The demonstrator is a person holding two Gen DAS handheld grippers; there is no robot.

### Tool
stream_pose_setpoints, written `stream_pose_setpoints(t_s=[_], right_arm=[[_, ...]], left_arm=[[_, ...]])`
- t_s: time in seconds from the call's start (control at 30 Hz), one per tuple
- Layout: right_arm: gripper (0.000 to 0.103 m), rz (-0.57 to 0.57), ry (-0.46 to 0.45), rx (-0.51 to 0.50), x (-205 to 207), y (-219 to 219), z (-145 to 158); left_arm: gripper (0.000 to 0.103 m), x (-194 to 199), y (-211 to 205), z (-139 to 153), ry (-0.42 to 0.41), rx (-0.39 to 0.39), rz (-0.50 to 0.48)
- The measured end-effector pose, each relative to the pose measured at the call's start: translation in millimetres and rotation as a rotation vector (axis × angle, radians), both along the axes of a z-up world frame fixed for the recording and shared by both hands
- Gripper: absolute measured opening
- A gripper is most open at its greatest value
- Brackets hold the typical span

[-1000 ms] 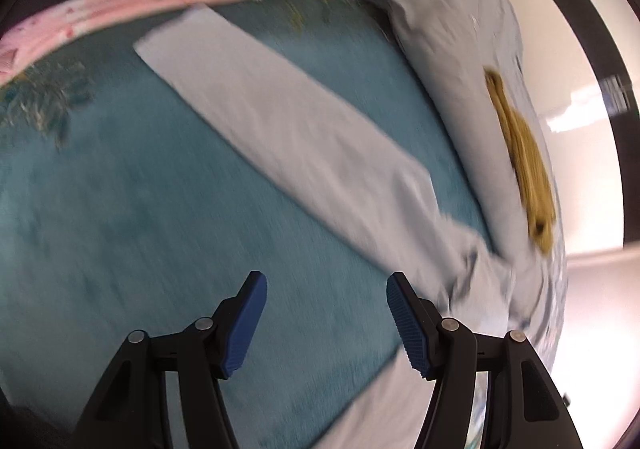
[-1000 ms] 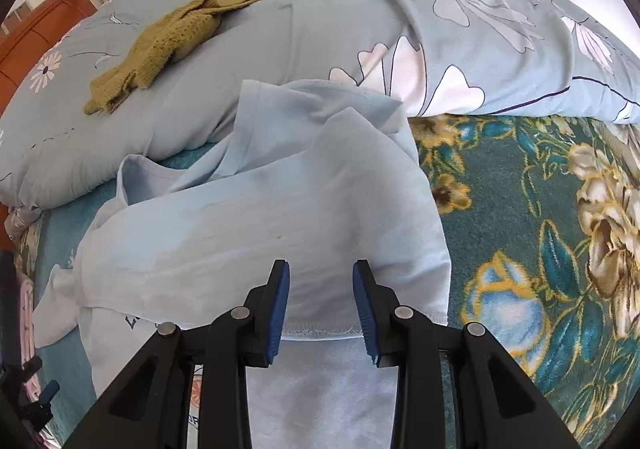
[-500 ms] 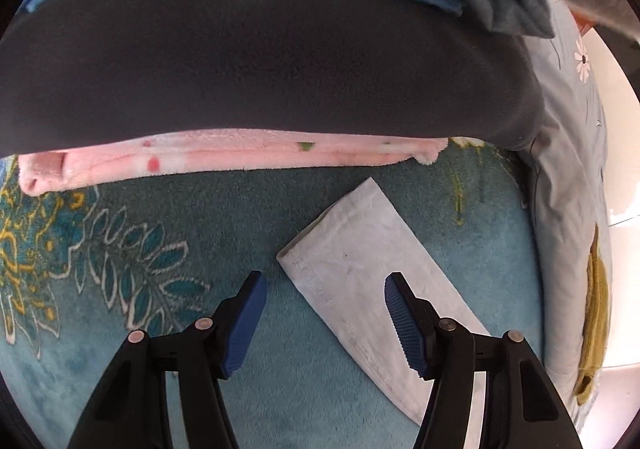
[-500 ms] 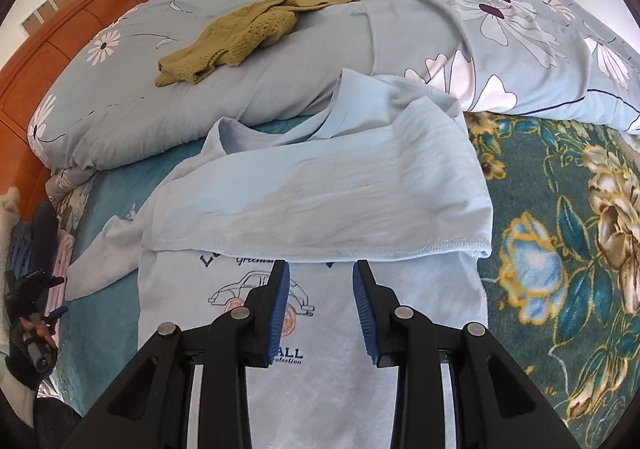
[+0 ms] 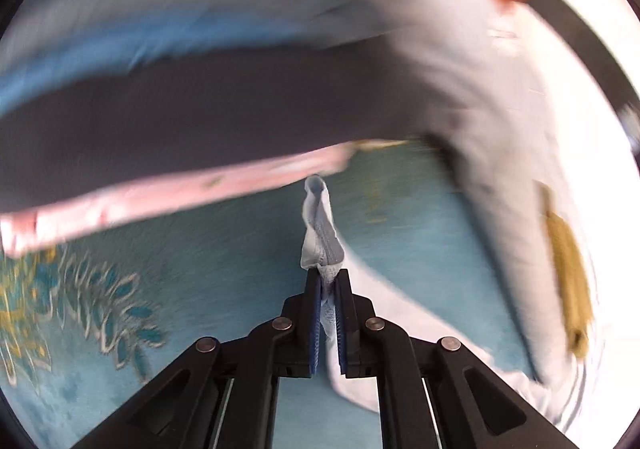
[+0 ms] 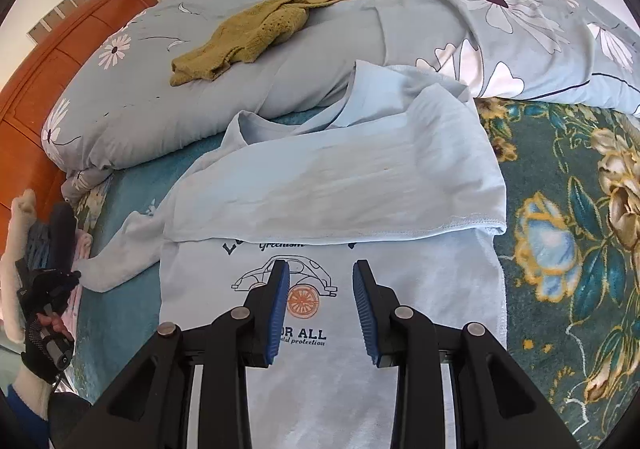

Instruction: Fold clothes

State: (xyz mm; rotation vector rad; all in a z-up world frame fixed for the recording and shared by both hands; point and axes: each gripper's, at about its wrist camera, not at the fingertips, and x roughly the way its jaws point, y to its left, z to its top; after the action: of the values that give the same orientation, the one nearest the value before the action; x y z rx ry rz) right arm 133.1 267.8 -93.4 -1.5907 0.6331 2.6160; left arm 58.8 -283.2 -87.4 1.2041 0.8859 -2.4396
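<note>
Pinching the shirt's sleeve (image 5: 322, 237) with my left tongs (image 5: 328, 279): jaws clamped, the cuff bunched between the blue pads (image 5: 316, 313) and sticking up toward 12 o'clock. Left view is motion-blurred. Rest of that sleeve trails off to 4 o'clock over the teal blanket (image 5: 224, 261). Pink fabric strip (image 5: 168, 193) and a dark band (image 5: 200, 113) run across at 10 to 12 o'clock; can't tell what the dark band is. Flowered duvet (image 5: 496, 129) sweeps down the 2 to 4 o'clock side, with a mustard knit (image 5: 568, 269) lying on it at 3 o'clock.

Right view, from 9 o'clock: a gloved hand (image 6: 44, 313) holds my left tongs' handle at the blanket's edge, orange headboard (image 6: 60, 65) behind at 10 o'clock. Centre: light-blue shirt (image 6: 332, 185) lies flat on the blanket, print side up, its bottom part folded over the chest so the hem covers the top of the car print (image 6: 288, 277). One sleeve reaches out to 9 o'clock. My right tongs (image 6: 321, 305) hover over the print, jaws partly apart, nothing between them, pads (image 6: 280, 309) not pressing cloth. Duvet (image 6: 440, 21) bulks across 11 to 2 o'clock, just touching the shirt's collar end; the knit (image 6: 256, 29) sits on top at 11 o'clock. Floral blanket pattern (image 6: 580, 233) fills 3 to 5 o'clock.
</note>
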Motion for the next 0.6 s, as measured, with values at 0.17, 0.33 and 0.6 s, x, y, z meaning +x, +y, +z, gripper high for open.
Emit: stream_pose_setpoints(t_s=[0.17,0.33,0.6], right_arm=[[0.034,-0.050,0.010,-0.036,11.3,20.1,-2.2],[0.034,-0.090,0.018,-0.071,25.4,39.1,-3.5],[0.034,-0.186,0.024,-0.095,59.2,82.1,-4.3]], left_arm=[[0.007,-6.1,89.6,51.1,0.144,0.069,-0.281],[0.007,-16.3,199.4,84.6,0.201,0.179,-0.564],[0.007,-0.2,353.1,73.4,0.087,0.200,-0.853]])
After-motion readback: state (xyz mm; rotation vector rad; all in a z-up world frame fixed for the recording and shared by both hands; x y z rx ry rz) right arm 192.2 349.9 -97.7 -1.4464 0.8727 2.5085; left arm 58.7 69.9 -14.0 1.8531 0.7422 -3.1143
